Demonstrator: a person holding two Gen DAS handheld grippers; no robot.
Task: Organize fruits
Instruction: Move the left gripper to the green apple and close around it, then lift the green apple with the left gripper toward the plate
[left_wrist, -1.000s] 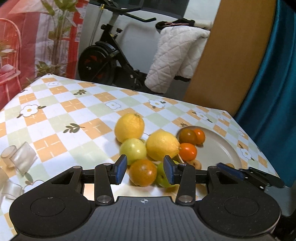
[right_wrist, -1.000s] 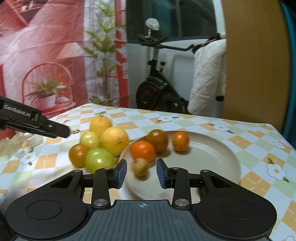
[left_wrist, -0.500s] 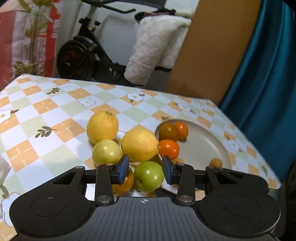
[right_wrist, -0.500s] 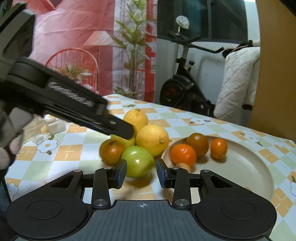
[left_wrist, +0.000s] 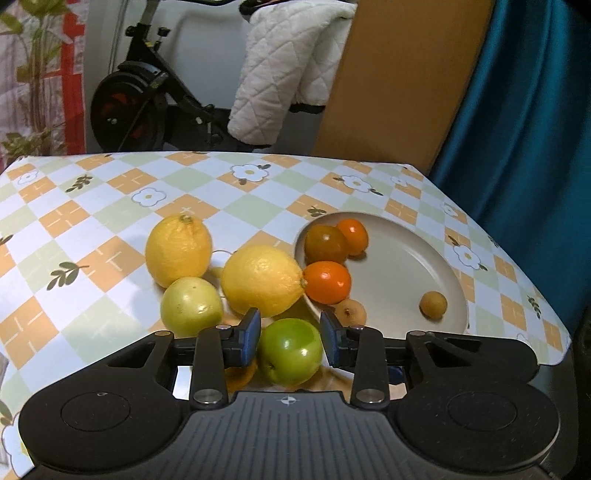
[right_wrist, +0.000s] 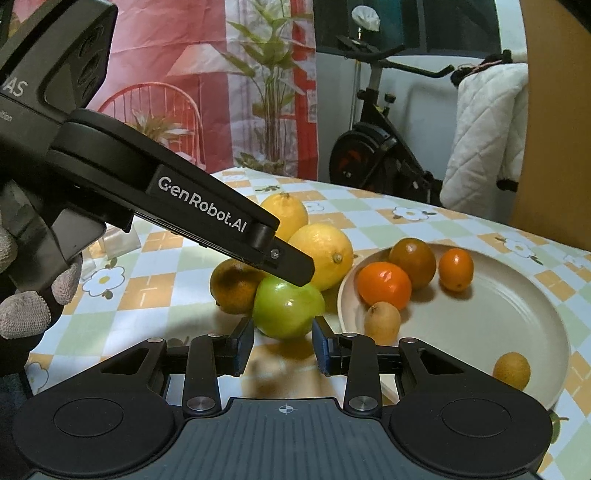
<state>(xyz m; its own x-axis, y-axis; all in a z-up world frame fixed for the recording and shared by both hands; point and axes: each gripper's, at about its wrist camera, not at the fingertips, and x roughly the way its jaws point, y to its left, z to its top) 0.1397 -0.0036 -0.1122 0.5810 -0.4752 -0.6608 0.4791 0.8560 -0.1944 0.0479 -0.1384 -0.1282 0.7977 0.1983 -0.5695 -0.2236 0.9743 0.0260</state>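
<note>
left gripper (left_wrist: 290, 334) jaws closing around round bright green apple (left_wrist: 289, 350) just beside beige round plate (left_wrist: 413, 280), pads not yet pressing, right gripper (right_wrist: 283, 345) narrow, empty, short of the apple

Left tool (left_wrist: 290, 338) jaws closing around green apple (left_wrist: 289, 350); contact unclear. Two lemons (left_wrist: 260, 280) beyond on tabletop (left_wrist: 110, 221); oranges on beige plate (left_wrist: 402, 273).
</note>
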